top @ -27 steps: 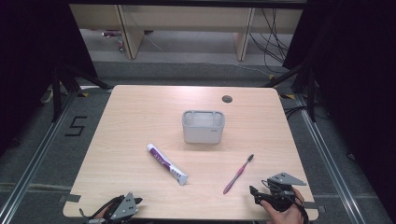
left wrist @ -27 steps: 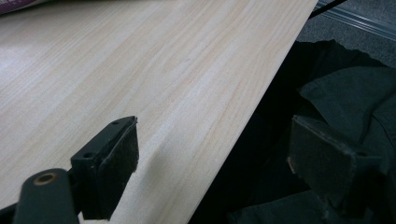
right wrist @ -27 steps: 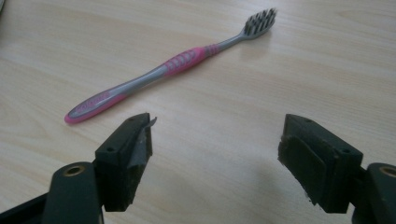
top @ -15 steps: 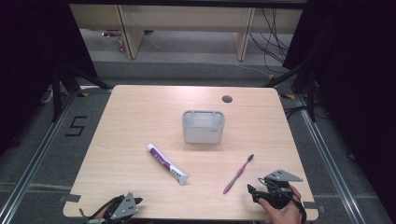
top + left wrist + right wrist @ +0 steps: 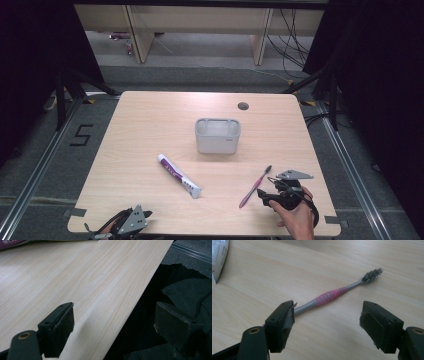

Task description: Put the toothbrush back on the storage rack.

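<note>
The toothbrush [image 5: 329, 296] is not yet picked up: it lies flat on the bench [image 5: 150, 130], just ahead of the right claw [image 5: 329, 322], whose jaws are spread wide. The left claw [image 5: 117, 327] is held wide, empty, at the bench's near edge

A: From where does the high view look?
B: From above the table's [image 5: 150, 130] near edge, facing forward and down; the whole top shows, with the toothbrush [image 5: 256, 186] small, near the right front corner.
A: And the gripper views?
B: Both sit low and close. The right one faces that toothbrush [image 5: 329, 296] lengthwise, shared with the high view. The left one looks along the table's edge [image 5: 140, 297], left of the toothbrush
</note>
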The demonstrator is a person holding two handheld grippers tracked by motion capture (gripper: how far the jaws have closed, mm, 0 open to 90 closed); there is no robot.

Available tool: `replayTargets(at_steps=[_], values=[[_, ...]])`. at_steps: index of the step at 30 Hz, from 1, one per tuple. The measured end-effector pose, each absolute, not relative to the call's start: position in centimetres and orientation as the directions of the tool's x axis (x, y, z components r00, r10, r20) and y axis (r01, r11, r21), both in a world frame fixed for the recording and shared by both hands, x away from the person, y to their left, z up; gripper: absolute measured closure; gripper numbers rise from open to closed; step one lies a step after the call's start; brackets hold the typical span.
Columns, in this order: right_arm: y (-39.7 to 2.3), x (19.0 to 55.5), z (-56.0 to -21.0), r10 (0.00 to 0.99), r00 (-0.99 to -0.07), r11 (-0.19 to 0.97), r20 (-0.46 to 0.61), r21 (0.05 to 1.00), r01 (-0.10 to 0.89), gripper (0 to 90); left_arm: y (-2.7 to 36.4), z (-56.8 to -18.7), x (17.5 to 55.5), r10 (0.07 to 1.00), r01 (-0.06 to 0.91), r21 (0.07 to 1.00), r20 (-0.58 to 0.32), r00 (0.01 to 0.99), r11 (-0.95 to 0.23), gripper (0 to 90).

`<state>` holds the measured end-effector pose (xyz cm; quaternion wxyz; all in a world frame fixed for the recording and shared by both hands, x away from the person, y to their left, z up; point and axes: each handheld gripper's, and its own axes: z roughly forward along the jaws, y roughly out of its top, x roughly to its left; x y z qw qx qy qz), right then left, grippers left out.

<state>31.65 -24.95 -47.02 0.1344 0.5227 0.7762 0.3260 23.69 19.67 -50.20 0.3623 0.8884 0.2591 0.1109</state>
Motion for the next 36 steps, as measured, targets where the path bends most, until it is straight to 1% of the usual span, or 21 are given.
replayTargets(at_steps=[2, 3, 5, 6, 12, 15, 16, 18, 19, 20, 21, 22, 23, 25, 28, 30, 31, 32, 34, 35, 36], values=[[-24.6, 32.2, -47.0, 0.896, -0.423, 0.245, 0.134, 0.646, 0.723, 28.4, 19.7, -50.1, 23.7, 0.541, 0.384, 0.702, 0.003, 0.841, -0.600, 15.9], [-24.4, 32.4, -46.9, 0.895, -0.423, 0.240, 0.141, 0.646, 0.724, 28.4, 19.8, -50.1, 23.8, 0.535, 0.376, 0.694, 0.015, 0.845, -0.614, 15.9], [-23.9, 32.7, -46.7, 0.898, -0.418, 0.243, 0.135, 0.641, 0.728, 28.6, 19.7, -50.1, 23.6, 0.539, 0.381, 0.698, 0.008, 0.842, -0.607, 15.9], [-23.9, 32.8, -46.5, 0.898, -0.428, 0.268, 0.104, 0.643, 0.718, 28.8, 19.7, -50.1, 23.6, 0.539, 0.381, 0.698, 0.008, 0.842, -0.607, 15.9], [-23.3, 33.3, -46.2, 0.899, -0.427, 0.270, 0.102, 0.639, 0.720, 30.1, 19.8, -50.1, 23.7, 0.540, 0.379, 0.696, 0.015, 0.841, -0.610, 15.9], [-22.9, 33.8, -46.7, 0.894, -0.437, 0.290, 0.100, 0.613, 0.735, 30.7, 19.7, -50.1, 23.6, 0.542, 0.384, 0.702, 0.003, 0.840, -0.599, 15.9], [-22.6, 33.8, -46.7, 0.905, -0.414, 0.280, 0.097, 0.598, 0.751, 30.7, 19.7, -50.1, 23.6, 0.541, 0.383, 0.703, 0.003, 0.841, -0.600, 15.9], [-22.6, 34.0, -46.9, 0.901, -0.425, 0.294, 0.089, 0.595, 0.748, 30.4, 19.7, -50.2, 23.6, 0.536, 0.385, 0.708, -0.011, 0.844, -0.592, 15.9], [-22.5, 34.2, -47.1, 0.897, -0.437, 0.313, 0.073, 0.594, 0.741, 29.7, 19.8, -50.1, 23.7, 0.530, 0.376, 0.701, 0.003, 0.848, -0.606, 15.9], [-22.1, 34.3, -47.2, 0.907, -0.411, 0.294, 0.088, 0.565, 0.771, 29.4, 19.8, -50.0, 23.7, 0.529, 0.375, 0.698, 0.006, 0.849, -0.610, 15.9], [-22.1, 34.6, -47.4, 0.898, -0.434, 0.315, 0.077, 0.575, 0.755, 29.4, 19.8, -50.0, 23.7, 0.538, 0.378, 0.705, 0.005, 0.843, -0.600, 15.9], [-21.8, 34.5, -47.4, 0.906, -0.413, 0.293, 0.096, 0.563, 0.773, 29.4, 19.8, -50.1, 23.7, 0.538, 0.380, 0.706, 0.002, 0.843, -0.598, 15.9], [-21.8, 34.7, -47.4, 0.903, -0.423, 0.309, 0.080, 0.564, 0.766, 29.4, 19.8, -50.1, 23.7, 0.538, 0.380, 0.706, 0.002, 0.843, -0.598, 15.9], [-21.5, 34.9, -47.5, 0.904, -0.417, 0.302, 0.093, 0.552, 0.777, 29.6, 19.8, -50.1, 23.8, 0.535, 0.377, 0.699, 0.009, 0.845, -0.607, 15.9], [-21.5, 35.1, -47.6, 0.900, -0.427, 0.315, 0.082, 0.555, 0.770, 29.5, 19.8, -50.1, 23.8, 0.537, 0.376, 0.704, 0.009, 0.843, -0.603, 15.9], [-21.3, 35.2, -47.5, 0.912, -0.397, 0.285, 0.106, 0.533, 0.797, 29.5, 19.9, -50.1, 23.7, 0.542, 0.382, 0.706, 0.002, 0.840, -0.596, 15.9], [-21.5, 35.5, -47.6, 0.901, -0.425, 0.317, 0.083, 0.542, 0.778, 29.5, 19.9, -50.1, 23.8, 0.539, 0.378, 0.702, 0.009, 0.842, -0.603, 15.9], [-21.5, 35.6, -47.7, 0.900, -0.429, 0.322, 0.081, 0.539, 0.778, 29.5, 19.9, -50.1, 23.8, 0.541, 0.381, 0.701, 0.008, 0.841, -0.603, 15.9], [-21.5, 35.7, -47.8, 0.902, -0.426, 0.327, 0.072, 0.531, 0.782, 29.6, 19.8, -50.1, 23.7, 0.540, 0.383, 0.709, -0.004, 0.842, -0.592, 15.9], [-21.3, 35.6, -47.8, 0.916, -0.392, 0.293, 0.084, 0.526, 0.798, 29.6, 19.8, -50.1, 23.7, 0.542, 0.383, 0.705, 0.001, 0.841, -0.597, 15.9], [-21.3, 35.7, -47.8, 0.911, -0.406, 0.310, 0.079, 0.518, 0.797, 29.6, 19.8, -50.1, 23.8, 0.542, 0.389, 0.698, -0.002, 0.840, -0.601, 15.9]])
